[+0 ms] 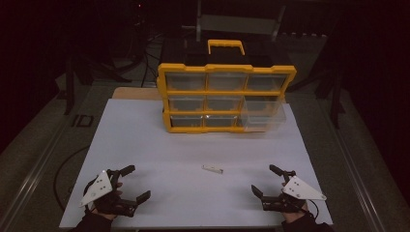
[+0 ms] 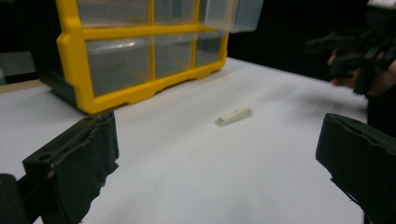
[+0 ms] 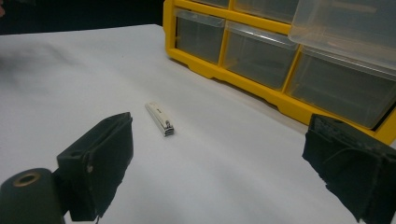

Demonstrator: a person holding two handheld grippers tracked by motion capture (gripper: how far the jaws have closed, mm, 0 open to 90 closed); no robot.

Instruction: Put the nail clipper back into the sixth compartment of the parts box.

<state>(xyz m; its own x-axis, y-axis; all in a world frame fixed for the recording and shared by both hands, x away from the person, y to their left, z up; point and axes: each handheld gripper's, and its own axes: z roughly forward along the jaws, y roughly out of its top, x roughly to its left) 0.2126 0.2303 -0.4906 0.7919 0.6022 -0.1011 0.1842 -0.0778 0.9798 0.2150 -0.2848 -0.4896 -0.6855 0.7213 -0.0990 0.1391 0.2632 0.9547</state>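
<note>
— Where does the nail clipper (image 1: 213, 168) lie?

— Flat on the white table (image 1: 145, 145), out in the open, in front of the yellow drawer organizer (image 1: 225, 96) and well apart from it. Nothing touches it.

— And its long axis?

— In the high view it runs roughly left to right across the table, tilted slightly, so it lies close to the line between the two hands. In the right gripper view the clipper (image 3: 159, 119) points one end toward the camera, a little left of the middle of the gap between the fingers.

— Which gripper is nearer?

— The right gripper (image 1: 270, 186), by my reading, though not by much. The clipper sits a bit right of the table's middle. The left gripper (image 1: 131, 182) is farther off; in its own view the clipper (image 2: 233, 115) lies ahead, between the fingers' lines of sight but well beyond them.

— How do the fingers stand?

— Spread wide on both, holding nothing. Both hover near the table's front edge.

— So the grasp?

— I'd judge the right one should go forward and to its left, then turn so the fingers close across the narrow width, not along the length. One drawer (image 1: 263, 113) at the organizer's right stands pulled out.
</note>
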